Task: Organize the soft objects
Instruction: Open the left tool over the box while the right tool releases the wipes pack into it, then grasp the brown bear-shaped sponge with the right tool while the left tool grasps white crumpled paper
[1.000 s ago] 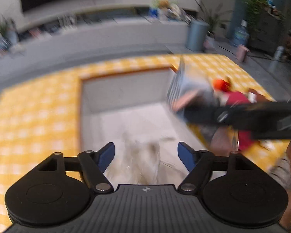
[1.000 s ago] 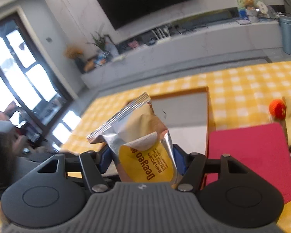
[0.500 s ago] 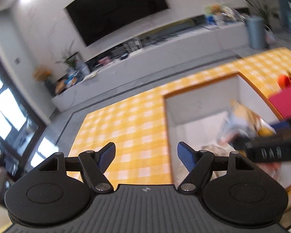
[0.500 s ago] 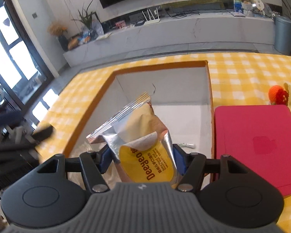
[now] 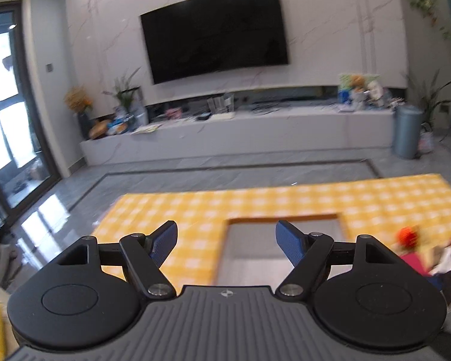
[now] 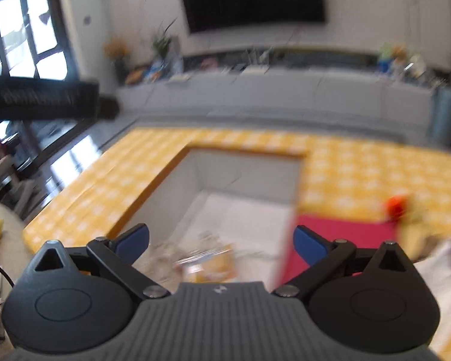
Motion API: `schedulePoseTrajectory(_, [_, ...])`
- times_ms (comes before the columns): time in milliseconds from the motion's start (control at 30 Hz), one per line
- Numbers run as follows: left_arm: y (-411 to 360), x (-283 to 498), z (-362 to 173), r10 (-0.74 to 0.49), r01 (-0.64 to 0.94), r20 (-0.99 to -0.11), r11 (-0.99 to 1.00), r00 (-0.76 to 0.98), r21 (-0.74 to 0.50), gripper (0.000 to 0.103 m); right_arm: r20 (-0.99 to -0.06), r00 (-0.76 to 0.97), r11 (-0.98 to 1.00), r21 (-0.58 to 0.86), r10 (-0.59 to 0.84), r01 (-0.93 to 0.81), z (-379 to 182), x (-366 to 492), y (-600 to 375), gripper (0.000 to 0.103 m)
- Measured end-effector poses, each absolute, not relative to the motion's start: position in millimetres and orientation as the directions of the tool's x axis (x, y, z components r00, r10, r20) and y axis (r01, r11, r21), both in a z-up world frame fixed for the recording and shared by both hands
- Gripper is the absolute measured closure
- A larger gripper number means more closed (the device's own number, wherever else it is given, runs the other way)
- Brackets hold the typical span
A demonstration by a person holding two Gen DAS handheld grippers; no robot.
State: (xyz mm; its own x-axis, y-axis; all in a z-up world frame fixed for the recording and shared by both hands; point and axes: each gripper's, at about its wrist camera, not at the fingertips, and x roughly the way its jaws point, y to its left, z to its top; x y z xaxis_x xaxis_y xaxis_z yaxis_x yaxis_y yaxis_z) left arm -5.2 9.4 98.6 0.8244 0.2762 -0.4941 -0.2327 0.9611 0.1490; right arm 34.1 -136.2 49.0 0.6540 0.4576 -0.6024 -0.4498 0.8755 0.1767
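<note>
right gripper (image 6: 221, 245) is seen with jaws spread wide, just sprung apart; nothing is gripped between the blue pads (image 6: 311, 245). the snack bag (image 6: 209, 263), yellow and silver, is found released, lying blurred on the floor of the grey box (image 6: 249, 177), below the gripper. a crumpled pale item (image 6: 161, 260) lies just beside it in the same box, kind not readable.

left gripper (image 5: 225, 242) is held with jaws parted and empty, pointed over the near rim of the box (image 5: 282, 234) toward the room.

the box is sunk into a yellow checked cloth (image 6: 360, 168). a red mat (image 6: 339, 237) is laid just right of the box rim. an orange soft toy (image 6: 397, 206) sits at the mat's far corner, on the cloth. a white soft item (image 6: 439, 273) is noted at the right edge, partly cut off.

frames are motion-blurred.
</note>
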Motion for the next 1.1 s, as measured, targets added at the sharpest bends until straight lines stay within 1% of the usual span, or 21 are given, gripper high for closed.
schedulePoseTrajectory(67, [-12.3, -2.1, 99.7, 0.224, -0.19, -0.495, 0.975, 0.839, 0.119, 0.015, -0.575, 0.735, 0.926, 0.123, 0.359, -0.356, 64.4, 30.0, -178.4, 0.003])
schedulePoseTrajectory(133, [-35.8, 1.8, 100.6, 0.165, -0.14, -0.501, 0.986, 0.85, 0.088, 0.015, -0.561, 0.797, 0.972, 0.083, 0.226, -0.218, 73.7, 30.1, -225.3, 0.003])
schedulePoseTrajectory(200, [-61.9, 7.5, 99.1, 0.107, -0.085, -0.515, 0.994, 0.851, 0.067, 0.015, -0.56, 0.822, 0.994, 0.08, 0.106, -0.074, 74.2, 33.7, -274.1, 0.003])
schedulePoseTrajectory(300, [-102.9, 17.4, 89.0, 0.033, 0.008, -0.55, 0.997, 0.835, 0.071, 0.015, -0.606, 0.793, 0.99, 0.052, -0.071, 0.128, 65.4, 46.6, -338.8, 0.003])
schedulePoseTrajectory(367, [-131.0, 23.3, 75.7, -0.015, 0.073, -0.588, 0.995, 0.809, 0.075, 0.015, -0.647, 0.747, 0.977, 0.014, -0.155, 0.215, 52.2, 62.3, -372.7, 0.003])
schedulePoseTrajectory(433, [-157.5, 29.1, 58.6, -0.07, 0.141, -0.632, 0.988, 0.772, 0.064, 0.015, -0.684, 0.7, 0.961, -0.006, -0.205, 0.275, 35.6, 80.5, -401.6, 0.003])
schedulePoseTrajectory(533, [-198.7, 42.8, 33.1, -0.147, 0.224, -0.689, 0.974, 0.71, 0.024, 0.015, -0.74, 0.646, 0.938, 0.058, -0.188, 0.34, 6.2, 108.2, -438.7, 0.003])
schedulePoseTrajectory(600, [-229.1, 51.2, 11.7, -0.167, 0.333, -0.725, 0.939, 0.668, 0.09, 0.015, -0.775, 0.617, 0.926, 0.119, -0.138, 0.357, -12.7, 128.0, -454.1, 0.003])
schedulePoseTrajectory(667, [-262.3, 53.9, -11.0, -0.144, 0.433, -0.751, 0.878, 0.644, 0.202, 0.015, -0.811, 0.579, 0.928, 0.148, -0.084, 0.342, -32.1, 146.9, -460.1, 0.003])
schedulePoseTrajectory(733, [-280.7, 56.2, -34.9, -0.111, 0.486, -0.757, 0.823, 0.644, 0.294, 0.015, -0.824, 0.566, 0.931, 0.177, -0.036, 0.318, -51.7, 158.3, -458.8, 0.003])
schedulePoseTrajectory(833, [-297.0, 62.9, -65.6, -0.092, 0.552, -0.782, 0.759, 0.617, 0.346, 0.015, -0.837, 0.545, 0.929, 0.244, 0.056, 0.279, -80.1, 173.6, -448.0, 0.003])
schedulePoseTrajectory(900, [-299.2, 65.1, -82.7, -0.092, 0.596, -0.814, 0.728, 0.574, 0.339, 0.015, -0.848, 0.526, 0.954, 0.211, 0.07, 0.214, -92.6, 183.2, -438.8, 0.003])
schedulePoseTrajectory(1000, [-305.1, 70.0, -103.2, -0.072, 0.635, -0.843, 0.692, 0.533, 0.343, 0.015, -0.861, 0.509, 0.989, 0.082, 0.009, 0.121, -101.7, 189.5, -423.2, 0.003])
schedulePoseTrajectory(1100, [-303.5, 75.1, -119.0, -0.045, 0.669, -0.871, 0.66, 0.488, 0.341, 0.015, -0.853, 0.521, 0.999, 0.017, -0.009, 0.046, -108.1, 191.8, -414.7, 0.003])
